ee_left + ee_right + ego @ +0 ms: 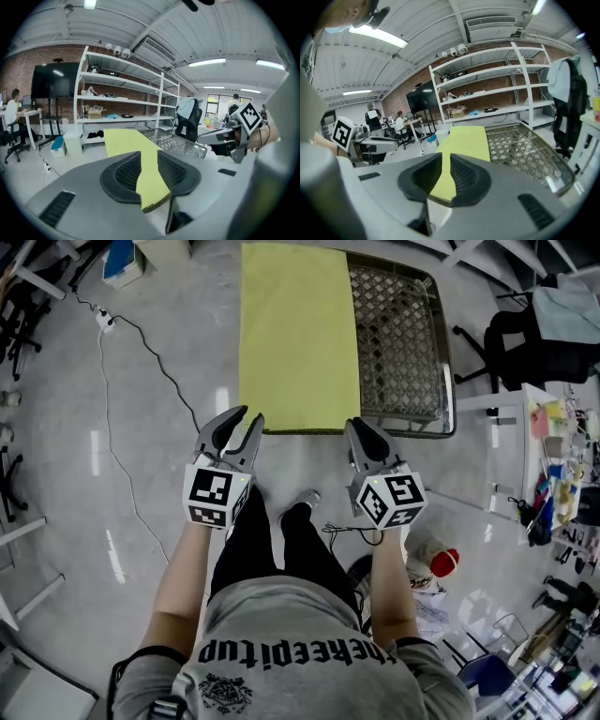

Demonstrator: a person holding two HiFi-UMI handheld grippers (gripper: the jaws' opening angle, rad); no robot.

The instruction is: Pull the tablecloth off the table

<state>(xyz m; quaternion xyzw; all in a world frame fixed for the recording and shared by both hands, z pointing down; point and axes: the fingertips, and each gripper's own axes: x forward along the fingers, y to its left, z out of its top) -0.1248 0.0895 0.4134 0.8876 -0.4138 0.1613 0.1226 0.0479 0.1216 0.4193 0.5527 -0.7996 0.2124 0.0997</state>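
Note:
A yellow tablecloth lies flat over the left part of a metal lattice table. My left gripper is at the cloth's near left corner. Its jaws stand apart, and the cloth's hem lies loose between them with no pad pressing on it. My right gripper is at the near right corner of the cloth. A narrow gap shows between its jaws, with the cloth's edge in that gap, untouched. In the right gripper view the cloth runs away beside the bare lattice.
A cable and power strip trail over the floor at left. An office chair with a jacket and a cluttered white desk stand at right. White shelving rises beyond the table. A person sits at a desk.

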